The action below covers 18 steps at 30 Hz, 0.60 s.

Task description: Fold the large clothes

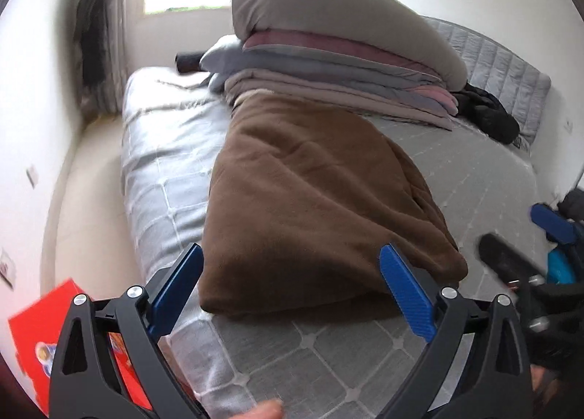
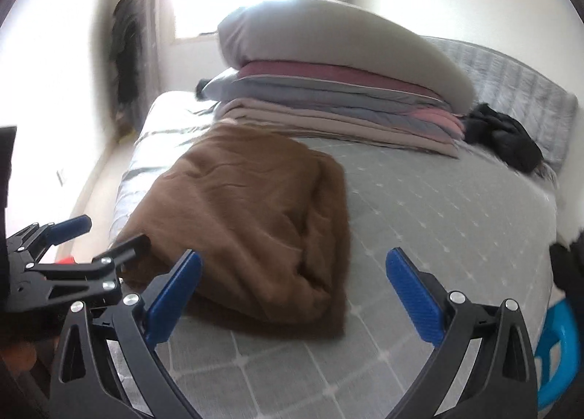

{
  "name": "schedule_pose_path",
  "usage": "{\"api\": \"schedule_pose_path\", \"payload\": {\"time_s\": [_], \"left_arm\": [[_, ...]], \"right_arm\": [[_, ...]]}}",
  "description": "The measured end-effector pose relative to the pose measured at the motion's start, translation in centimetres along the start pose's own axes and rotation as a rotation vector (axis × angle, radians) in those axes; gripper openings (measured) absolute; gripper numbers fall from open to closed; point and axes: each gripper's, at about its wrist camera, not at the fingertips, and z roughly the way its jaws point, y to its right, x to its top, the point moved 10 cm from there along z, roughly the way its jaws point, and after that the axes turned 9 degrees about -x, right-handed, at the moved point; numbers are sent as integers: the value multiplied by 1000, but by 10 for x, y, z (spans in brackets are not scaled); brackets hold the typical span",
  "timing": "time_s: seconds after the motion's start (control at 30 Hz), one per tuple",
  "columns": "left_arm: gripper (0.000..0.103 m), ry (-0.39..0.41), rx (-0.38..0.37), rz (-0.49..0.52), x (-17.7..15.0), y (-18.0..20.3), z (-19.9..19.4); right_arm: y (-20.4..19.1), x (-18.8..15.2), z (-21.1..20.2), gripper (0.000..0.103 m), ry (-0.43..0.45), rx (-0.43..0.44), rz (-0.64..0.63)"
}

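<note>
Lying as a thick, soft bundle on the grey quilted mattress, the brown fleece garment sits just ahead of both tools, its near edge rounded and doubled over, so it looks already folded at least once, though the layers underneath are hidden. The left gripper has its blue-padded jaws spread wide and holds nothing; the near edge of the bundle lies between and just beyond its fingertips. The right gripper is likewise wide open and empty, with the garment's near right corner ahead and to its left. To finish well, I judge each tool should close on one near corner, pinching all layers together rather than only the top one, since fleece this bulky tends to slide and splay. Lifting both corners evenly and carrying them straight forward would keep the edges aligned. Farther ahead of both tools a stack of folded blankets carries a large grey pillow, with a black garment to its right, and a red box beside the left tool.
</note>
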Motion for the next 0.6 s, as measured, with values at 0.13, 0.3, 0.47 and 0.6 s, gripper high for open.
{"api": "schedule_pose_path", "payload": {"time_s": [0.13, 0.3, 0.47, 0.6], "left_arm": [[95, 21, 123, 29, 7, -15, -9], [95, -21, 180, 46, 1, -21, -11], [95, -17, 169, 21, 1, -28, -16], [95, -20, 172, 8, 0, -33, -17]], "right_arm": [[-8, -10, 18, 98, -62, 55, 52], [3, -6, 8, 98, -48, 13, 51], [6, -13, 12, 98, -85, 9, 53], [3, -19, 16, 98, -109, 13, 46]]}}
